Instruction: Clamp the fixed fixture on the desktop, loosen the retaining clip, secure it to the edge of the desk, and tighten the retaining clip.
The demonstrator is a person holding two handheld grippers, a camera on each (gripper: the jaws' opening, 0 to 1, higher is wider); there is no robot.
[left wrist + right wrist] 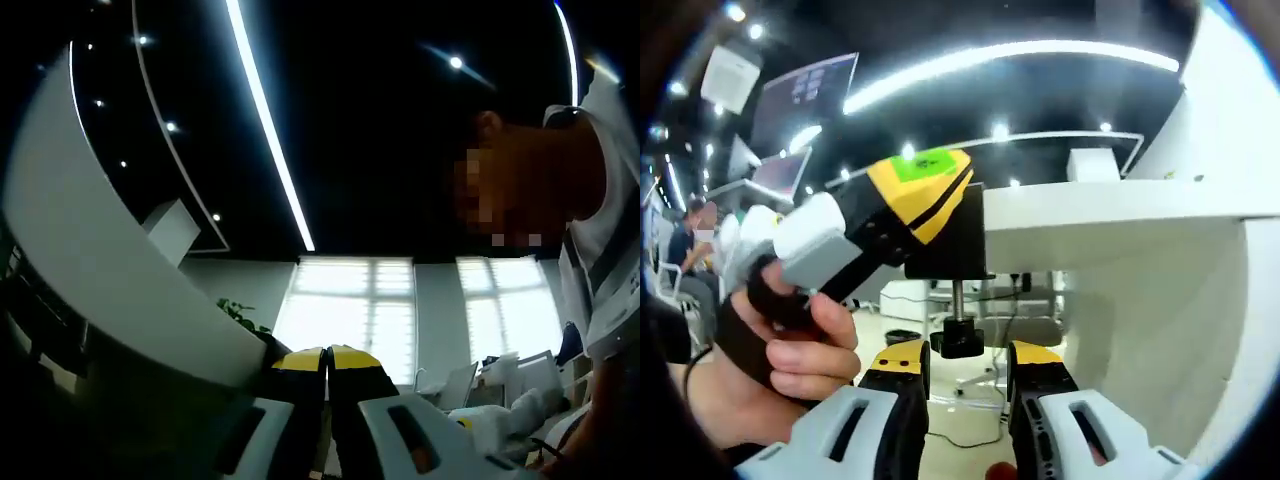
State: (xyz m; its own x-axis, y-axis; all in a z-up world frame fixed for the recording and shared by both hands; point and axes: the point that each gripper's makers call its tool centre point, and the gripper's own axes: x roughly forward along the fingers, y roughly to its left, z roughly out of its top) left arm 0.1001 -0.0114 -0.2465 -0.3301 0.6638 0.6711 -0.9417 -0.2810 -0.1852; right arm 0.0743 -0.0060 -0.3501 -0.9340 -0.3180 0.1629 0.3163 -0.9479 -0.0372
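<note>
Behind left gripper (925,195), clamp (950,245) half hidden

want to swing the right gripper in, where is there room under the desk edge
Open air lies beneath the white desk edge, between the clamp's black knob and the white desk side. Crowded left of the knob: left gripper and hand.

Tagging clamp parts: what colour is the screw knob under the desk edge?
Black knob, on a silvery threaded rod; best in the right gripper view.
</note>
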